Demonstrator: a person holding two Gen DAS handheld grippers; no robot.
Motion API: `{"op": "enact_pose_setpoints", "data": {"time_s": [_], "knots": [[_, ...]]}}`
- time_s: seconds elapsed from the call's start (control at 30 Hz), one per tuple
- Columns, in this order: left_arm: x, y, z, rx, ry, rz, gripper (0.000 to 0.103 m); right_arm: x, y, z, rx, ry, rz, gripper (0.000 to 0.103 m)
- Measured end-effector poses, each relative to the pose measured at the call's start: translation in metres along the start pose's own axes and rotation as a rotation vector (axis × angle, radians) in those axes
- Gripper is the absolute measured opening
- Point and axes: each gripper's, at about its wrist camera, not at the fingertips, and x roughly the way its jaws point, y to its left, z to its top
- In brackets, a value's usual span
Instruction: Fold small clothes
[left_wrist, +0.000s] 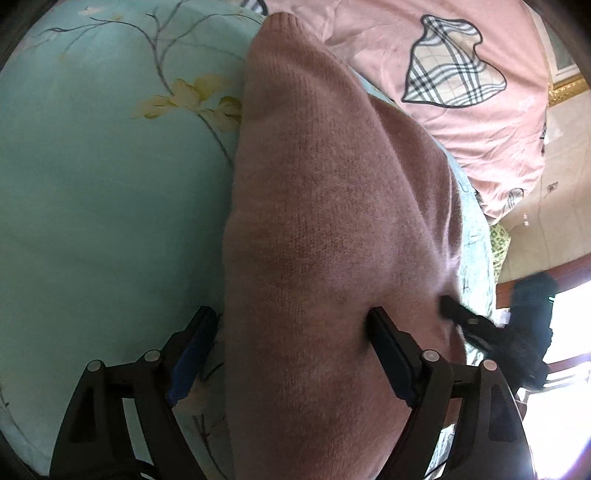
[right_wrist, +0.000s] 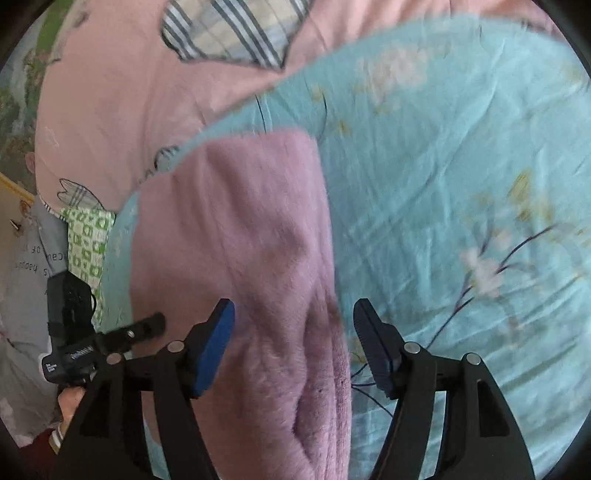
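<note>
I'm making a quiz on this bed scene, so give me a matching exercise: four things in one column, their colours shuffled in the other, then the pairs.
Things:
1. knitted garment
2. floral bedsheet
3. quilt with plaid patches
4. right gripper pads

Colours:
A. blue
B. pale pink
C. dusty mauve-pink
D. turquoise

Pairs: 1-C, 2-D, 3-B, 4-A
</note>
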Motion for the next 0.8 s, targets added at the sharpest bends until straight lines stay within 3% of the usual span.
{"op": "enact_pose_setpoints", "data": {"time_s": [0.07, 0.17, 0.23, 0.33, 0.53, 0.8], "knots": [[0.004, -0.002, 0.0, 0.014, 0.008, -0.028, 0.065, 0.012, -0.01, -0.002, 0.041, 0.025, 0.04, 0.067], [0.001, -0.003, 0.002, 0.016, 0.003, -0.082, 0.045, 0.019, -0.018, -0.004, 0.12, 0.072, 0.159, 0.038], [-0.009, -0.004, 0.001, 0.016, -0.017, -0.121, 0.036, 0.015, -0.014, -0.005, 0.119, 0.065, 0.154, 0.033], [-0.029, -0.004, -0.007, 0.023, -0.043, -0.14, 0.034, 0.001, 0.003, -0.008, 0.098, 0.037, 0.159, 0.03], [-0.094, 0.024, -0.029, 0.013, -0.126, -0.122, 0.033, -0.009, 0.057, -0.027, 0.06, 0.01, 0.271, 0.029], [-0.168, 0.096, -0.054, -0.069, -0.228, -0.047, 0.034, 0.043, 0.148, -0.048, -0.03, 0.093, 0.382, 0.029]]}}
